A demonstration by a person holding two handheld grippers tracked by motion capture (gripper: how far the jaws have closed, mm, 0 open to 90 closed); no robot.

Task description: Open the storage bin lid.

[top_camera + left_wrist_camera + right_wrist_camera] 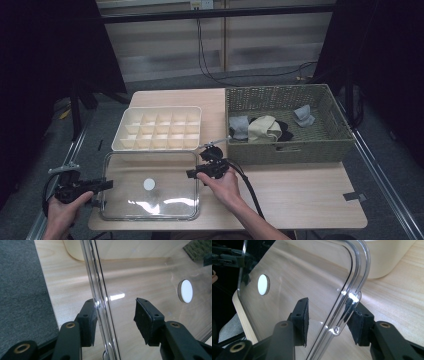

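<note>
Lying flat on the near left part of the table (300,195), just in front of the cream divided box (159,129), the clear lid (150,186) runs its long axis left to right between the two tools. The left gripper (104,185) straddles its left rim and the right gripper (194,173) its far right corner, each with jaws parted and the rim between the pads, not yet clamped. Whether any pad already touches the plastic is hard to make out through the glare, and the lid's underside is hidden.
</note>
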